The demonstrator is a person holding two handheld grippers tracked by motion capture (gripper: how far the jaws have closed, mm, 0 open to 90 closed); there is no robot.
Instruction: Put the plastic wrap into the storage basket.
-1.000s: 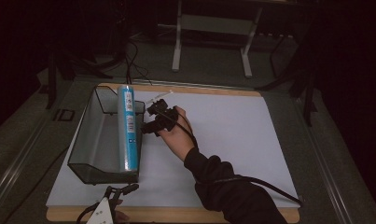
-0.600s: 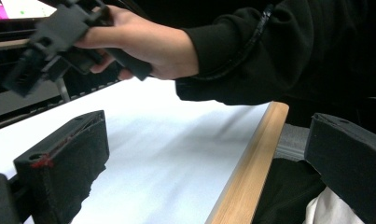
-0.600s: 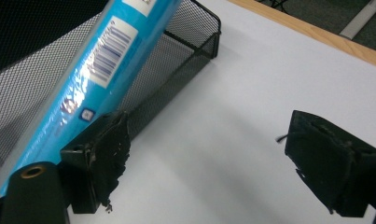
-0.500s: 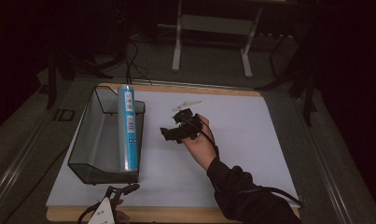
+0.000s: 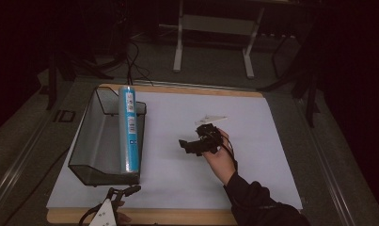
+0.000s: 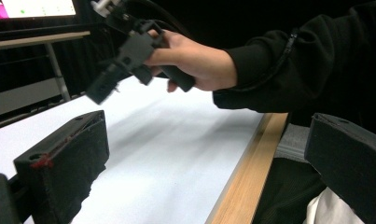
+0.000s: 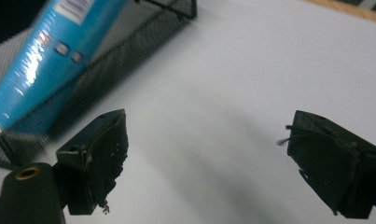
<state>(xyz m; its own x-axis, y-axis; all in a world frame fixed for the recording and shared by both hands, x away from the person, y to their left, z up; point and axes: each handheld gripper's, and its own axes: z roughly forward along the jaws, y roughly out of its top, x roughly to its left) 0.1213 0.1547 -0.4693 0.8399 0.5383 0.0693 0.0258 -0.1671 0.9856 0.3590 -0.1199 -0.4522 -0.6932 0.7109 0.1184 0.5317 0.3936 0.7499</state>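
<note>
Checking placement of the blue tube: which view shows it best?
The high view: the whole blue tube shows end to end, lying along the right side of the black mesh tray. The right gripper view catches a blurred section of it behind the tray's mesh wall. The left gripper view looks across the white table top instead.

A wooden table [image 5: 253, 93] carries a white sheet [image 5: 253, 141], with a black mesh tray [image 5: 90, 146] at its left
</note>
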